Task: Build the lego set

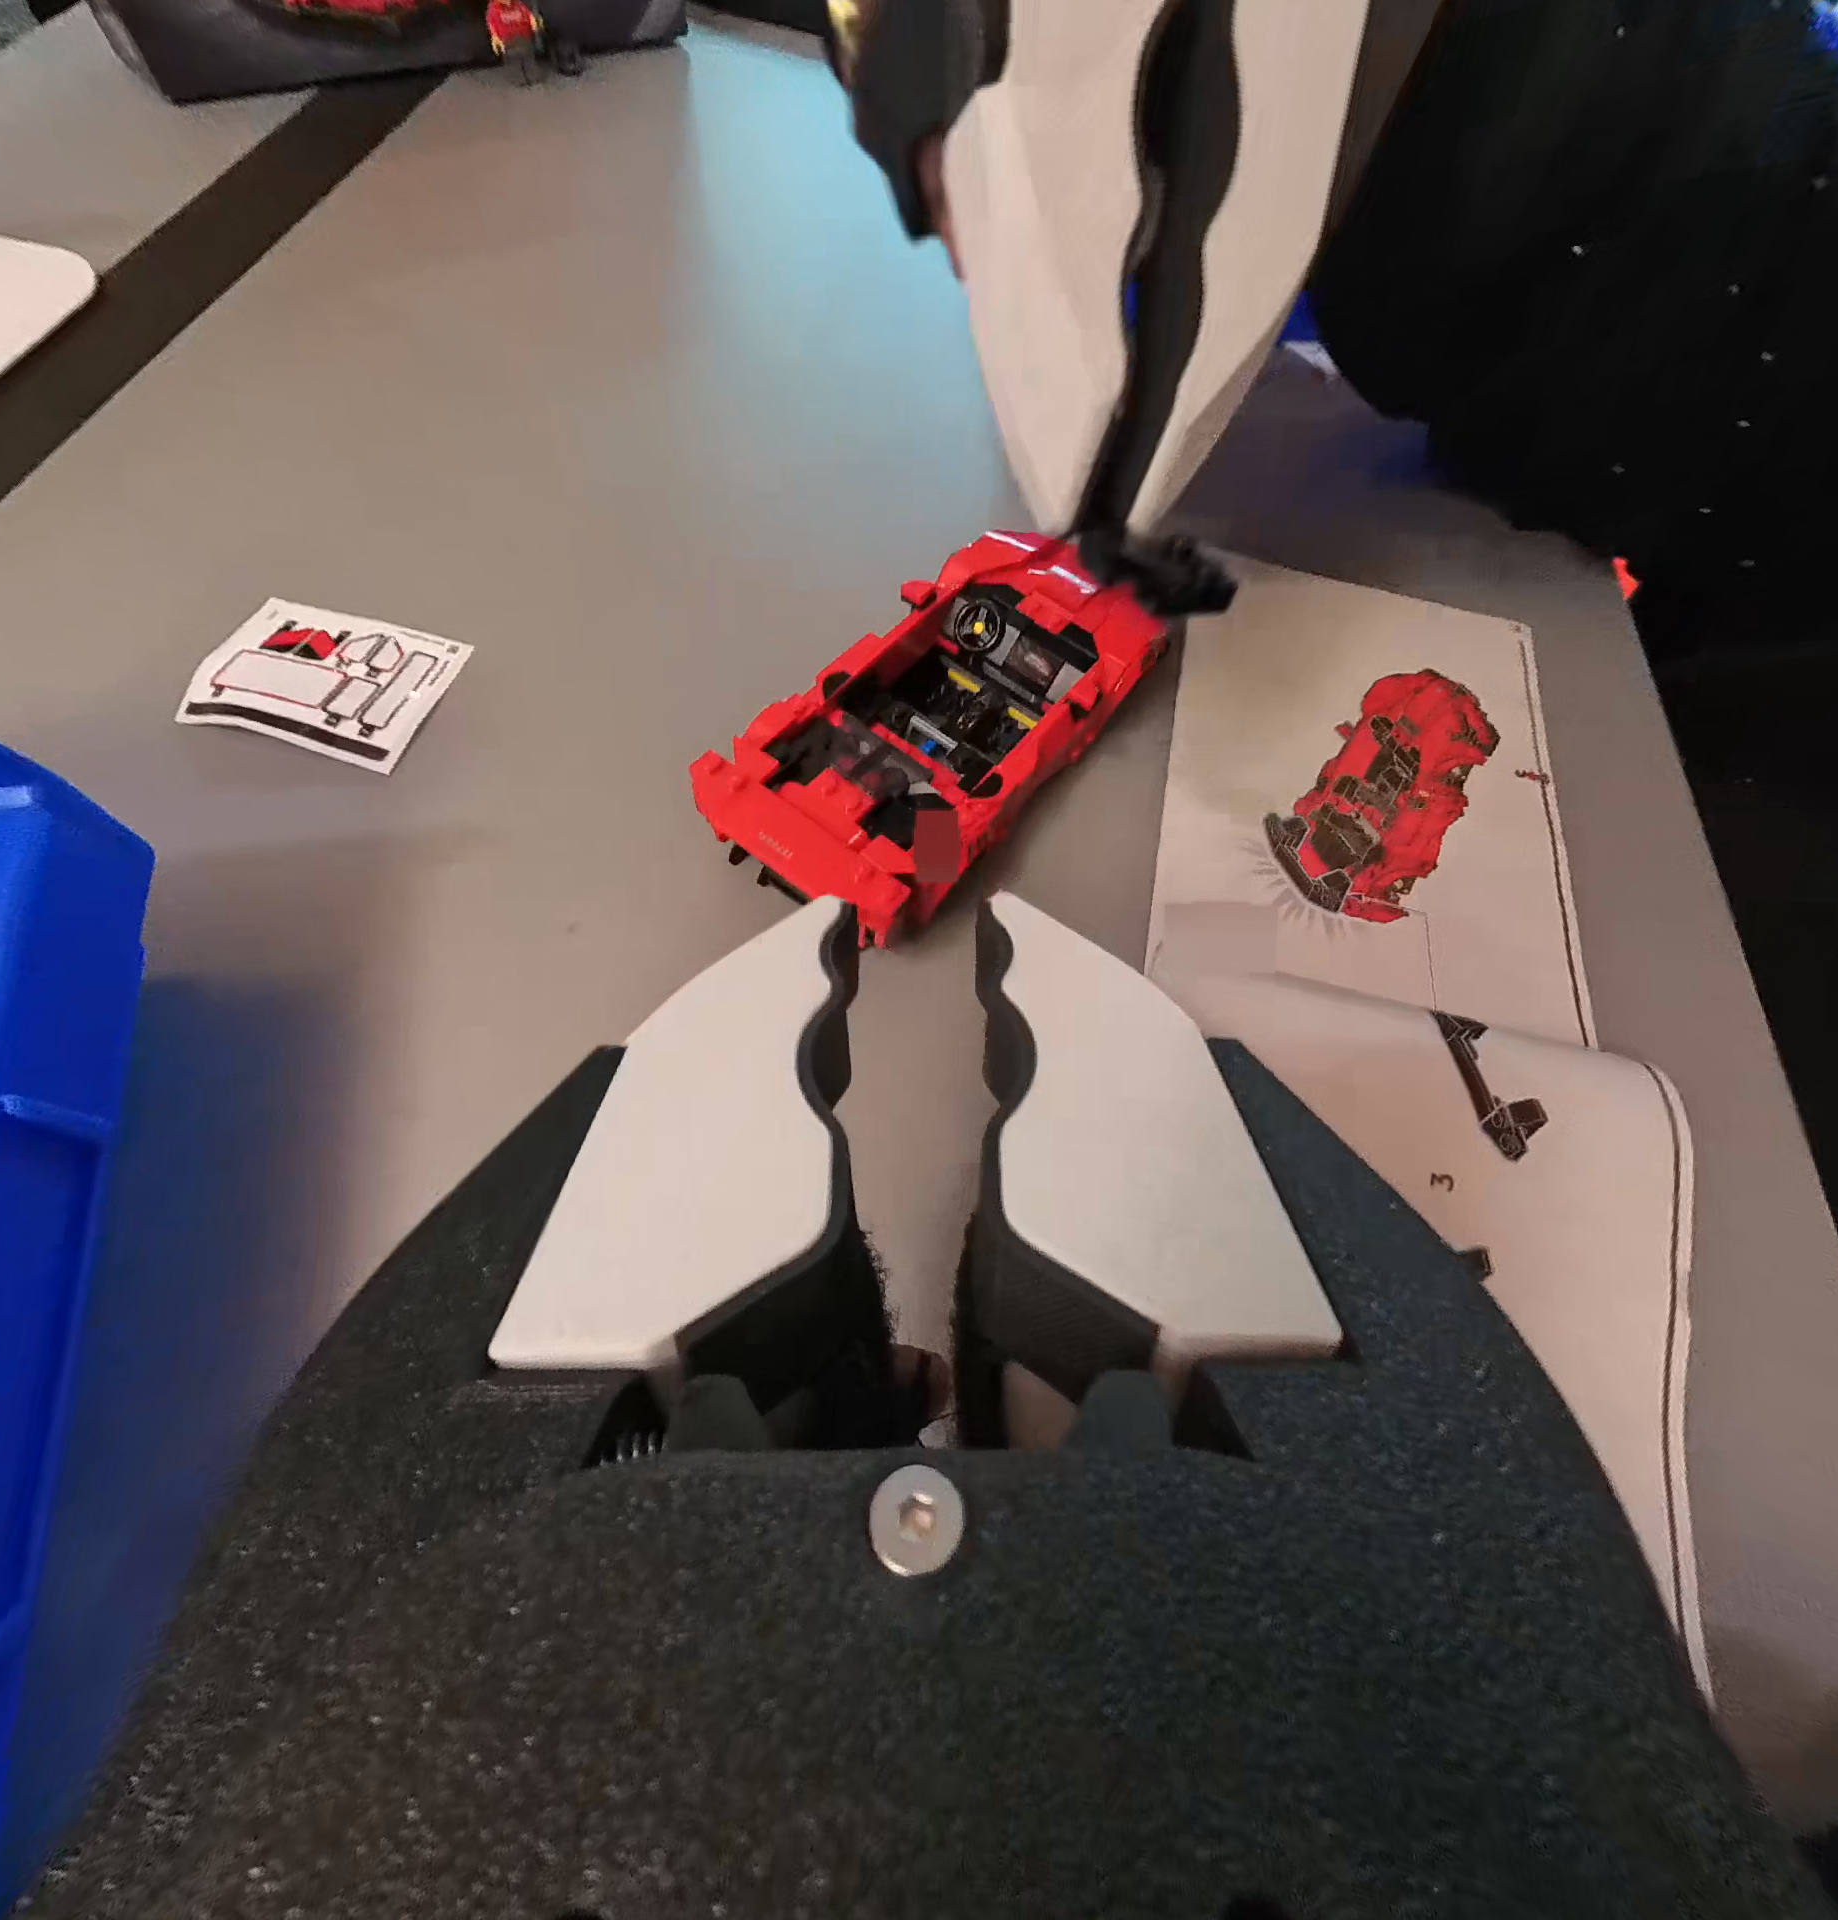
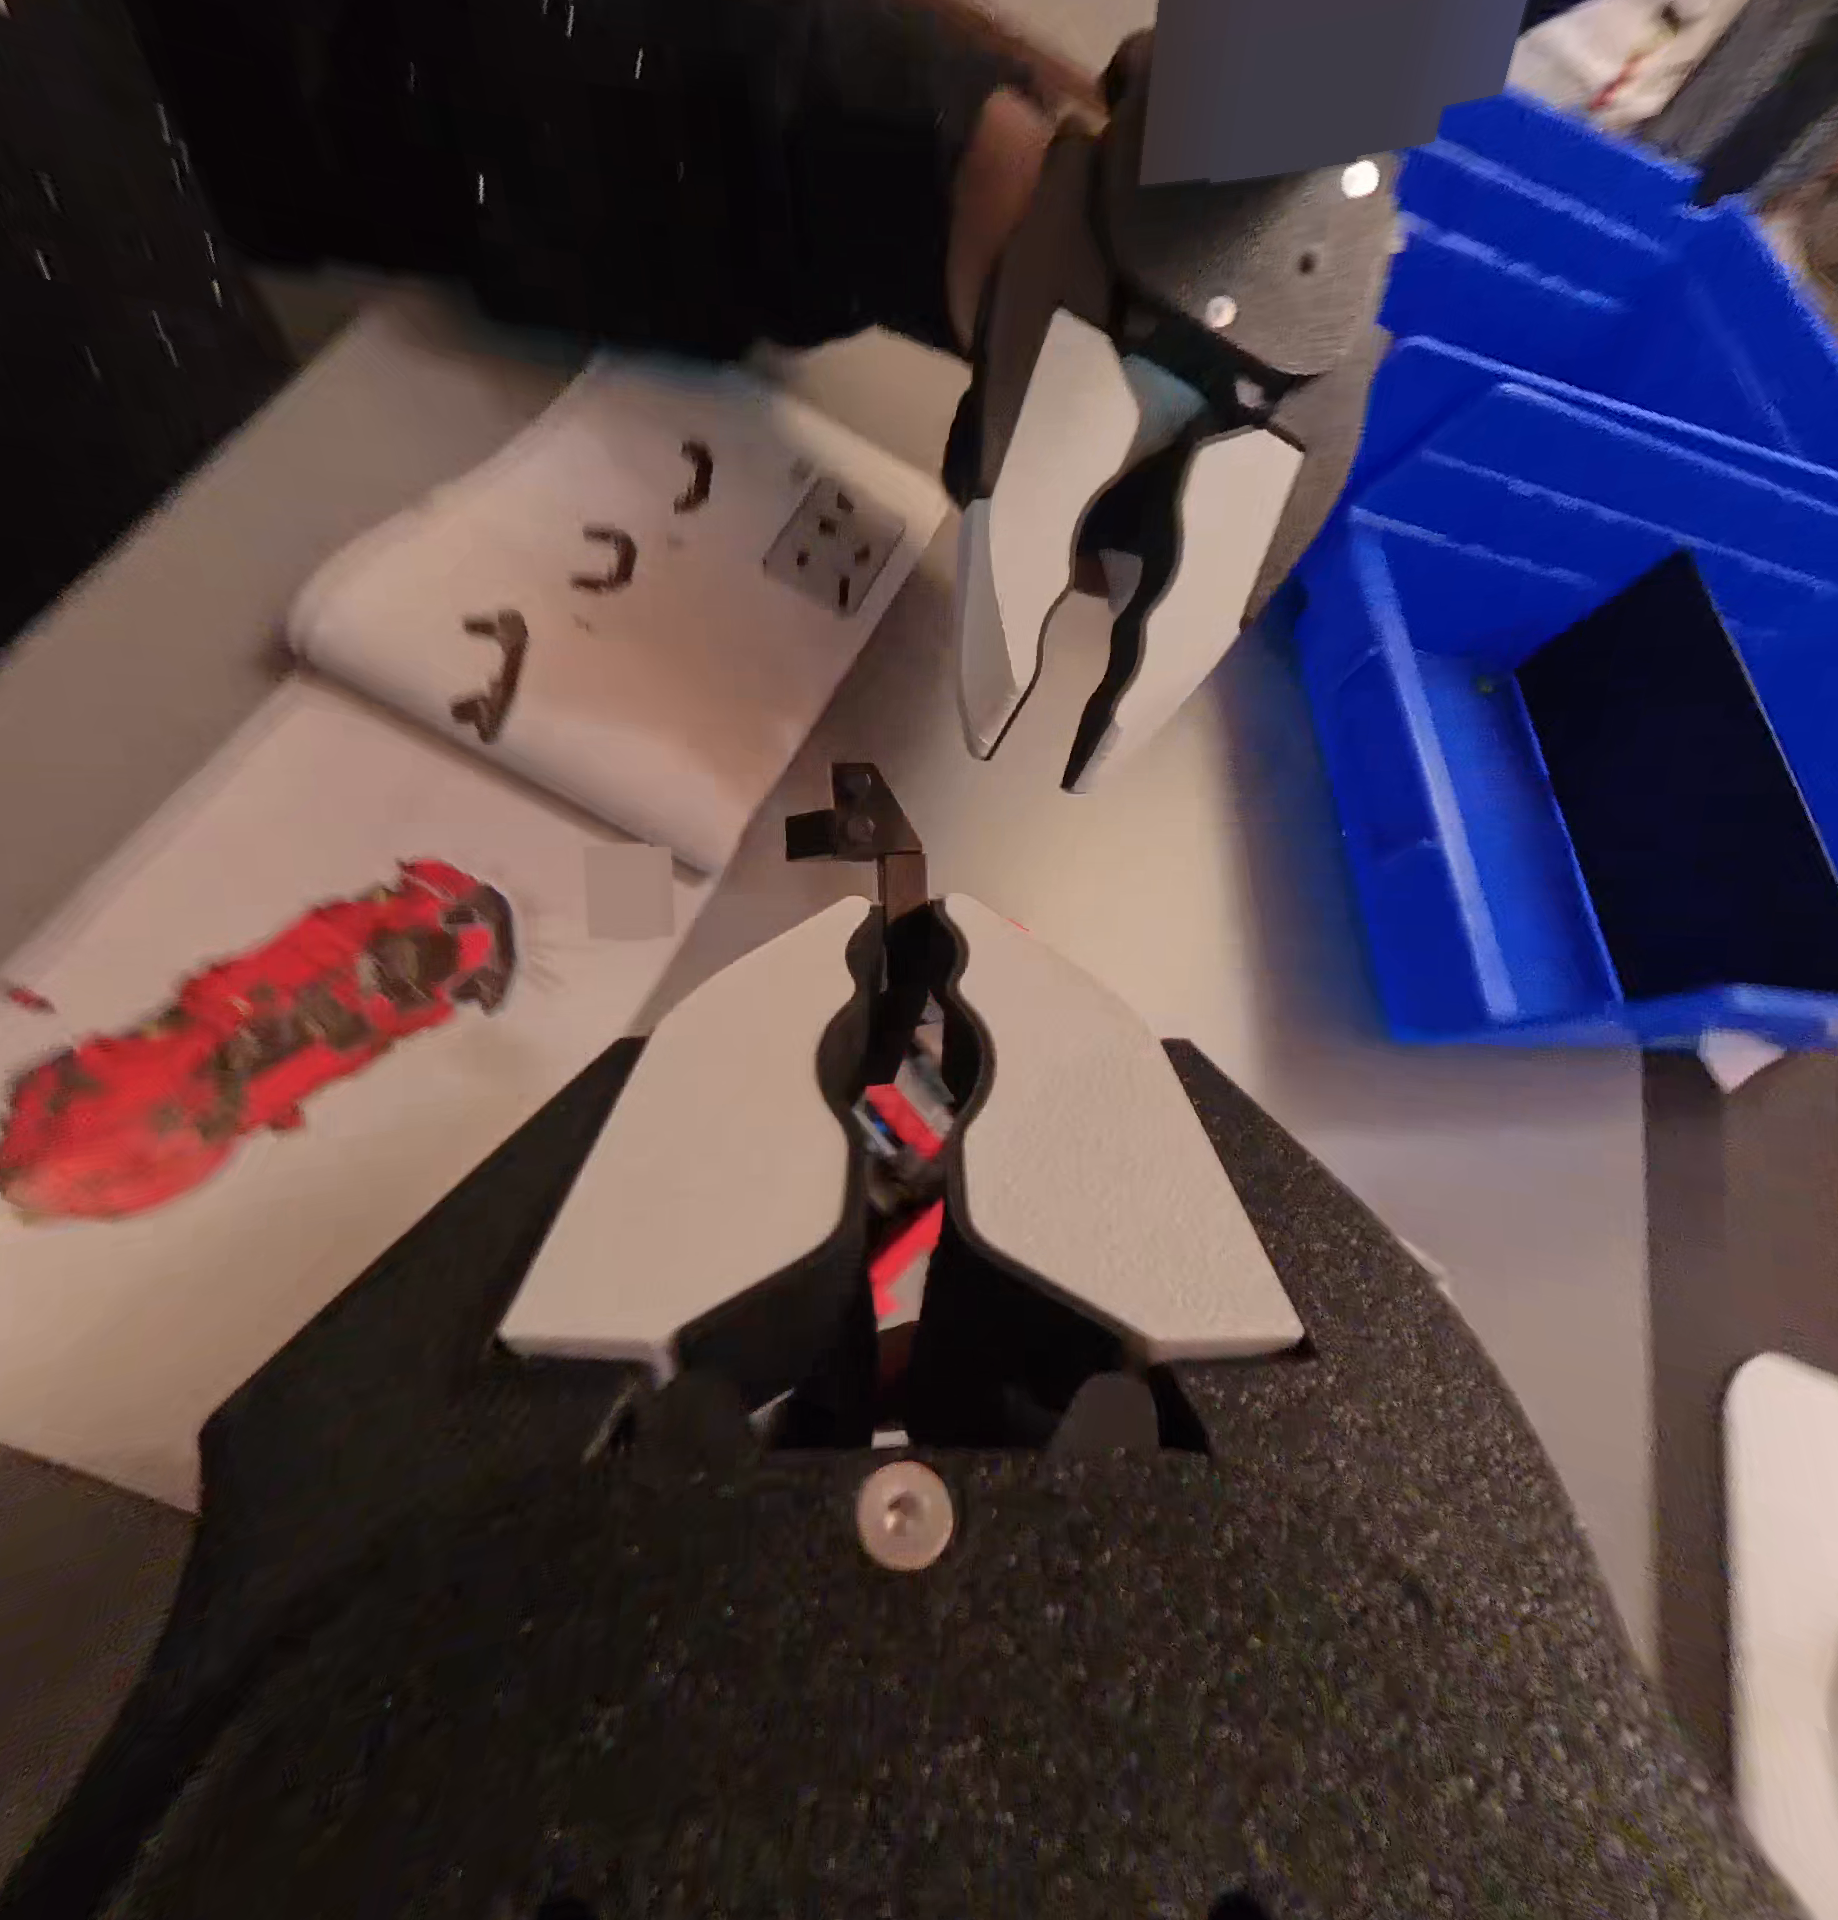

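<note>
The red toy-brick car (image 1: pixel 925 727) sits on the grey table (image 1: pixel 541 436); the right gripper (image 2: pixel 907 914) pinches a small black brick piece (image 2: pixel 858 821) above it, and the left gripper (image 1: pixel 910 914) hangs loose, holding nothing.

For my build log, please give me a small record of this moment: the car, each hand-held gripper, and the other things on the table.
car: red lego car, roof open, on grey table
right hand-held gripper: shut on black lego piece, at one end of the car
left hand-held gripper: open, empty, at the opposite end of the car
instruction booklet: open, beside the car
sticker sheet: flat on table
blue bin: beside the left hand-held gripper
</note>
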